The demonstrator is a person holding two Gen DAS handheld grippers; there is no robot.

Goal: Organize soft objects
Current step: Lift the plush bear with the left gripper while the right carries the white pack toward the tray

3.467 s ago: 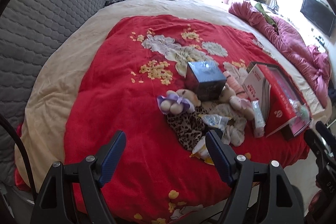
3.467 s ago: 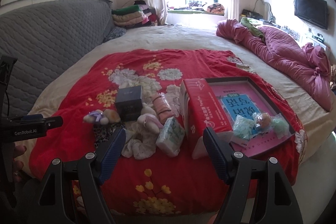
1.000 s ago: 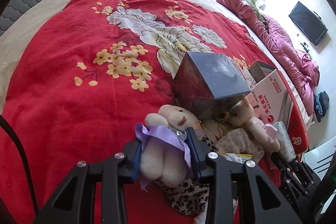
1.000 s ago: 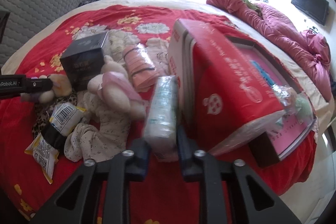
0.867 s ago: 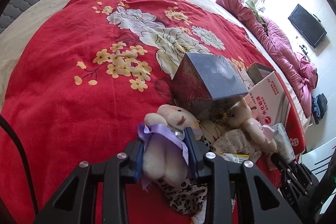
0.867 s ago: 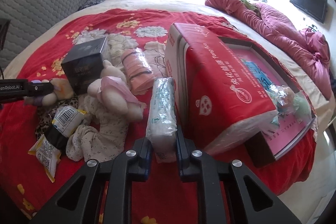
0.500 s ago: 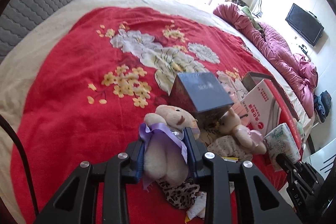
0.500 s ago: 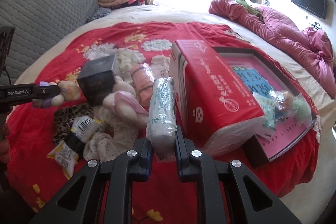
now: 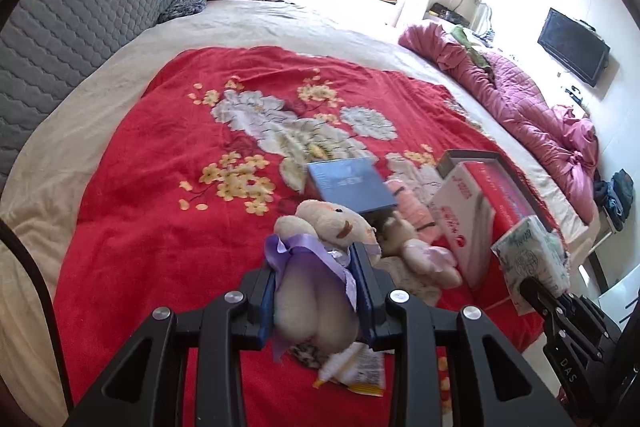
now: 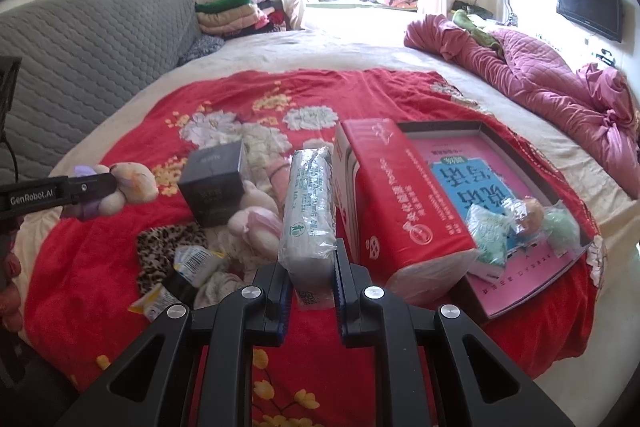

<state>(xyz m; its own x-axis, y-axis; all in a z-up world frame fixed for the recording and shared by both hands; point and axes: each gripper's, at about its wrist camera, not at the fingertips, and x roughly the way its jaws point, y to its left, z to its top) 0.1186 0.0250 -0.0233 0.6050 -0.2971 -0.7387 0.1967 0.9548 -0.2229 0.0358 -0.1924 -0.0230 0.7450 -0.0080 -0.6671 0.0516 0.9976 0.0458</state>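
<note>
My left gripper [image 9: 316,281] is shut on a small cream teddy bear with a purple ribbon [image 9: 316,267], held above the red flowered blanket [image 9: 160,195]; the same teddy bear [image 10: 128,183] shows at the left of the right wrist view. My right gripper [image 10: 310,275] is shut on a clear-wrapped pack of tissues [image 10: 308,211], also lifted off the bed; the tissue pack [image 9: 528,259] appears at the right of the left wrist view. A second plush bear in pink [image 10: 256,223] lies on a pile of cloth beside a dark box [image 10: 214,187].
A large red tissue carton [image 10: 400,195] leans on an open pink box lid [image 10: 480,195] holding wrapped items. Leopard-print cloth [image 10: 160,247] and a snack packet [image 10: 188,267] lie near the front. A magenta quilt [image 10: 560,83] is bunched at the right; a grey headboard [image 10: 80,43] stands left.
Both grippers have risen with their loads: the teddy bear and the tissue pack now hang higher above the blanket, and more of the bed and room shows.
</note>
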